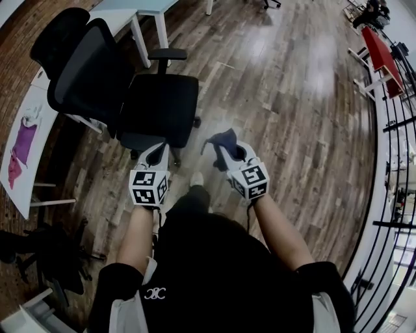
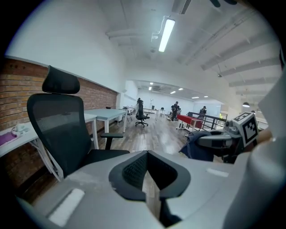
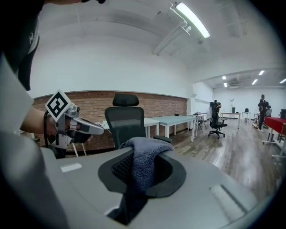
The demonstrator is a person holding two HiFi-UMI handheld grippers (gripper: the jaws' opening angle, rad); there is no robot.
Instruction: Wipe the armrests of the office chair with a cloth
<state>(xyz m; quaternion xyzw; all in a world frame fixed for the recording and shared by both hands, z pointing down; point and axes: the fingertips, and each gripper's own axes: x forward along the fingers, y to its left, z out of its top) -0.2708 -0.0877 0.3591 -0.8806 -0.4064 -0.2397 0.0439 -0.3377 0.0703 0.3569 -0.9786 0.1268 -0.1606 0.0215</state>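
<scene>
The black mesh office chair stands ahead to my left, its far armrest beyond the seat. My right gripper is shut on a dark blue cloth, which drapes over its jaws in the right gripper view. It hovers over the floor to the right of the seat. My left gripper is held just before the seat's front edge, shut with nothing in it. The left gripper view shows the chair, one armrest and the cloth. The near armrest is hidden.
A white desk along the brick wall at the left carries a purple cloth. Another white table stands behind the chair. A red table and a black railing line the right side. People stand far off.
</scene>
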